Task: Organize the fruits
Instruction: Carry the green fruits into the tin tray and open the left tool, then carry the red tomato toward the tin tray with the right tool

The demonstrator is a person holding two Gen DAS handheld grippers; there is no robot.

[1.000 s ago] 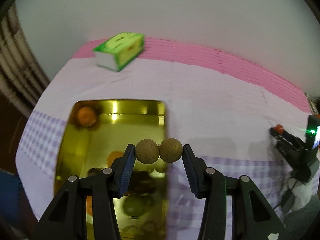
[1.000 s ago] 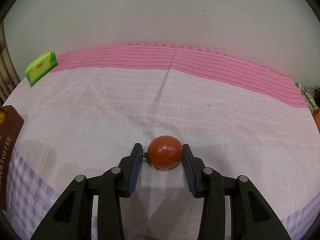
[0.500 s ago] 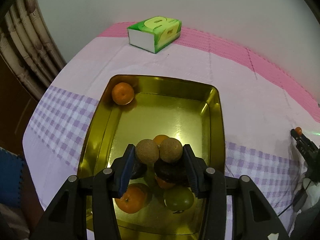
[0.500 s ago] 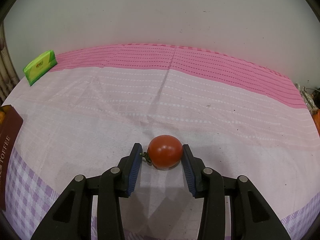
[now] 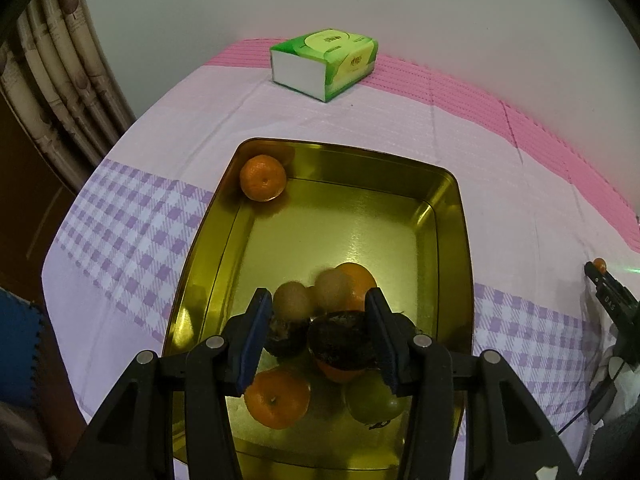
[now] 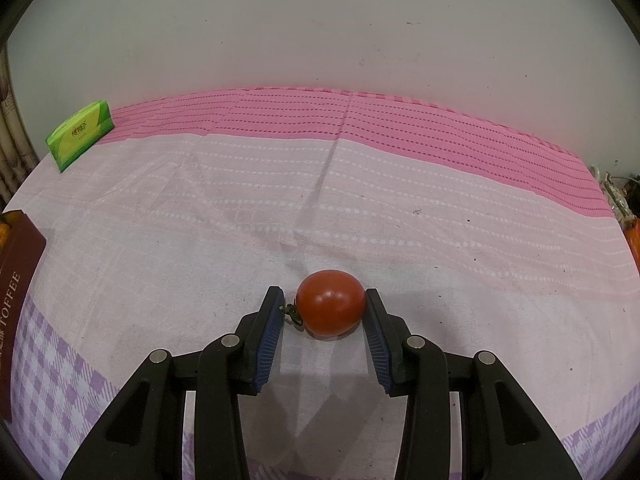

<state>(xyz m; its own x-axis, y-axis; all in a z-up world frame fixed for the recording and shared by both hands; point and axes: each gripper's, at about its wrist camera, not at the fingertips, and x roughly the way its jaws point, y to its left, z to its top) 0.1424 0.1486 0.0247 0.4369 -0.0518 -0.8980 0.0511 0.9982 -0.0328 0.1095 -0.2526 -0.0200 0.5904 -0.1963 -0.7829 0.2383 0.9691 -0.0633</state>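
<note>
In the left wrist view a gold tin [image 5: 450, 240] holds an orange [image 5: 262, 177] in its far corner and a pile of fruit near me: oranges, a green fruit [image 5: 374, 400] and dark fruits [image 5: 340, 340]. My left gripper [image 5: 320, 324] hovers over that pile. Two small brown round fruits [image 5: 310, 298] are blurred between its fingertips, and a gap shows beside the right pad. In the right wrist view a red tomato [image 6: 331, 307] rests on the cloth. My right gripper [image 6: 324, 320] is shut on it, the right pad on its side and the left pad on its stem.
A green tissue pack [image 5: 325, 63] lies at the back of the table by the wall, the same tissue pack [image 6: 79, 134] showing far left in the right view. The tin's brown outer side [image 6: 16, 300] shows at the left edge. The right gripper [image 5: 612, 304] appears at the left view's right edge.
My left gripper moved from the tin's near right edge to over the fruit pile. The two brown fruits, gripped before, now look blurred and loose. The right gripper and tomato have not moved.
</note>
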